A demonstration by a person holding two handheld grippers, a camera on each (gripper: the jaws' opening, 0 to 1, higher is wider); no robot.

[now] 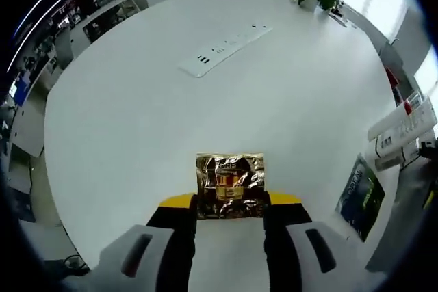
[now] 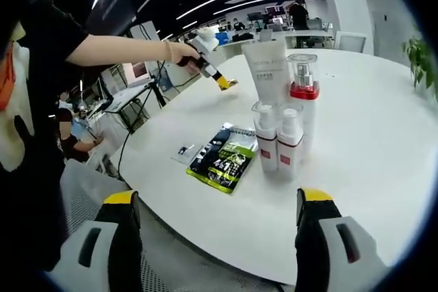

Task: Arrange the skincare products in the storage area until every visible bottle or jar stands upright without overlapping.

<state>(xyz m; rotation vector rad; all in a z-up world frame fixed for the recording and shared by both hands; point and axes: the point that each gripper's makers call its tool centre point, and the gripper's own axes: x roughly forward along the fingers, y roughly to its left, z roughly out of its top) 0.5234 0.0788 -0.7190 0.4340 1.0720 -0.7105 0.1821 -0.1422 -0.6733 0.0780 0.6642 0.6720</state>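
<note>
Crinkled gold foil sachet [image 1: 230, 186] — pinched, glossy white table [image 1: 137, 121]

I see a round white table [image 2: 383, 148]. On it stand a white tube [image 2: 267, 66], a red-collared pump bottle [image 2: 303, 94] and two small capped bottles [image 2: 277, 143]; a dark green packet [image 2: 222, 157] lies flat beside them. A white power strip [image 1: 222, 50] lies farther across.
</note>
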